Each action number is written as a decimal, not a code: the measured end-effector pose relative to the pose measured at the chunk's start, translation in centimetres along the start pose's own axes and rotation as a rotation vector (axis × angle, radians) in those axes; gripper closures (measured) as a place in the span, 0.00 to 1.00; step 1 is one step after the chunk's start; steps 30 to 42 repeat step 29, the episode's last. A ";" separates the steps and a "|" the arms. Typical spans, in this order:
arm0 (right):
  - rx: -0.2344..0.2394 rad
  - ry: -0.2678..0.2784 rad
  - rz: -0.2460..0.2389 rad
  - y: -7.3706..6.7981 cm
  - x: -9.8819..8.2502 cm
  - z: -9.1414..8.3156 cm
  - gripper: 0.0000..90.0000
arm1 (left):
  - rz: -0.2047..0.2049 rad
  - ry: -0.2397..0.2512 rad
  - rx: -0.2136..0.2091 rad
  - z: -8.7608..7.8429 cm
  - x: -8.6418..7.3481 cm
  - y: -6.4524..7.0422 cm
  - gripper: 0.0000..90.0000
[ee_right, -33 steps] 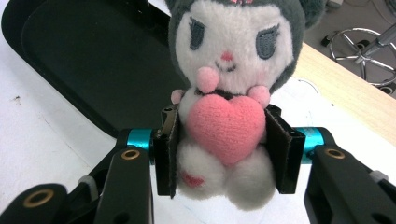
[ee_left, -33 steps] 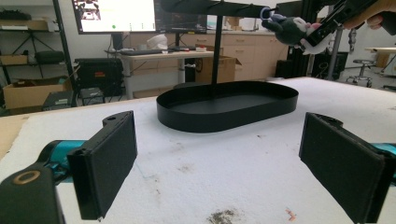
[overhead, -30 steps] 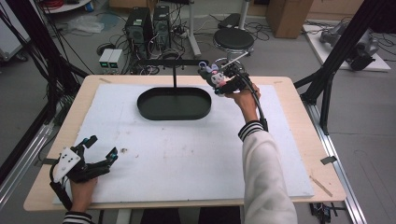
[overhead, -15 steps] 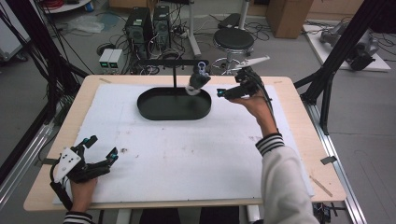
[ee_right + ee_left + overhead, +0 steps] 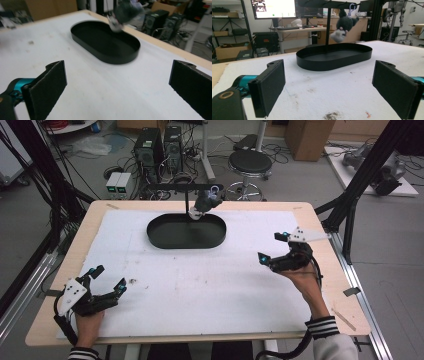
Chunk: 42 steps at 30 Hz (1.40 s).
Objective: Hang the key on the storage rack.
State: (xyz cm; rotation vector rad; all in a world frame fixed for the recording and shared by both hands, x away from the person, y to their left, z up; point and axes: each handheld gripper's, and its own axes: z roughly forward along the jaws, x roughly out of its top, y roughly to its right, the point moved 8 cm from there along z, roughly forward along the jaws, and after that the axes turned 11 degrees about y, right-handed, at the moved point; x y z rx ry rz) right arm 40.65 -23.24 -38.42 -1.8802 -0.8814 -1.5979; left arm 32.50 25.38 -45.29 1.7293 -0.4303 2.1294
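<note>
Item 1: bench, wooden-edged, carrying a white mat over most of its top. We are seeing small dark marks on the mat toward the near left.

Item 2: black oval tray, lying on the mat near the middle of the far edge. A thin black post is rising from it and bearing a crossbar above.

Item 3: plush toy, dark grey with a pale underside, hanging from the right end of the crossbar by a lilac ring and sitting tilted over the tray's far rim. In the left gripper view we are seeing it clear of the tray floor; in the right gripper view it is blurred.

Item 4: left hand-held gripper, held by the left hand at the near left corner of the bench. Its jaws are standing wide apart with nothing between them, pointing across the mat toward the tray.

Item 5: right hand-held gripper, held by the right hand toward the right edge of the bench, well apart from the tray. Its jaws are also spread wide and holding nothing; a grey three-cornered plate is sitting on top. Its own view is looking over bare mat toward the tray.

Item 6: striped sleeve cuffs at the near edge.
</note>
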 end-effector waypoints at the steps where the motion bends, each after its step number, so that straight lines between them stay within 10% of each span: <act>1: -0.004 0.027 0.001 -0.2 -0.5 -0.5 0.00 | 0.000 0.000 0.000 0.0 0.0 0.0 0.13; 16: -0.121 0.270 0.018 -0.5 -6.3 -4.7 0.00 | 0.002 0.001 0.002 0.0 0.0 0.0 0.13; 42: -0.122 0.253 0.024 -0.7 -8.3 -4.1 0.00 | 0.009 0.000 0.000 0.0 0.0 0.1 0.13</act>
